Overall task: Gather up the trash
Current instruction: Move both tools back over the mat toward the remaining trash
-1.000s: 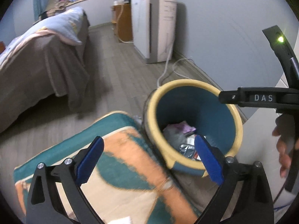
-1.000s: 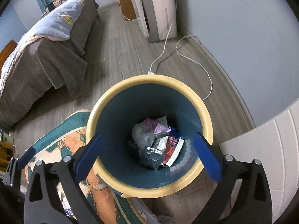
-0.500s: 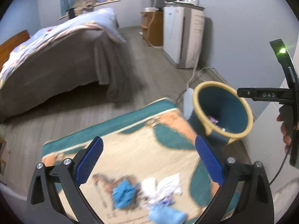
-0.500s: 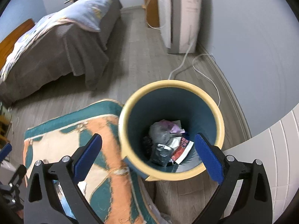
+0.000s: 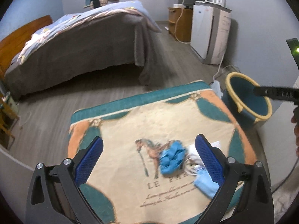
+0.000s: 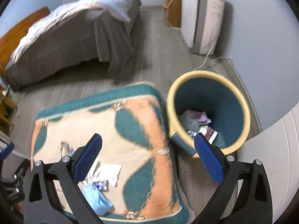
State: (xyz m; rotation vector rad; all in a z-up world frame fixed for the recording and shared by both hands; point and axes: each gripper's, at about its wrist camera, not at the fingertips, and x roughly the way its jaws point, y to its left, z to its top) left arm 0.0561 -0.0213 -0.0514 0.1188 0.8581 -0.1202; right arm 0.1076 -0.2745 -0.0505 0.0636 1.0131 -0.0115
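Note:
A teal bin with a cream rim [image 6: 209, 112] [image 5: 248, 100] stands on the floor beside a patterned rug [image 5: 149, 130] [image 6: 104, 134] and holds several scraps of trash [image 6: 198, 123]. On the rug lie a crumpled blue piece [image 5: 172, 156], white crumpled paper [image 6: 108, 173] [image 5: 194, 155] and a light blue mask [image 5: 205, 183] [image 6: 97, 201]. My left gripper [image 5: 149, 164] hangs open above the rug, just left of the blue piece. My right gripper [image 6: 147, 160] is open and empty over the rug's right edge, near the bin.
A bed with a brown cover [image 5: 78, 48] fills the left back. A white appliance [image 5: 211, 33] with a cord [image 6: 207, 59] stands against the right wall beside a wooden cabinet [image 5: 179, 24]. A white tiled surface [image 6: 276, 149] sits at the right.
Both grippers have pulled back and swung left from the bin toward the rug. The trash on the rug has come into view under the left gripper. Both stayed open.

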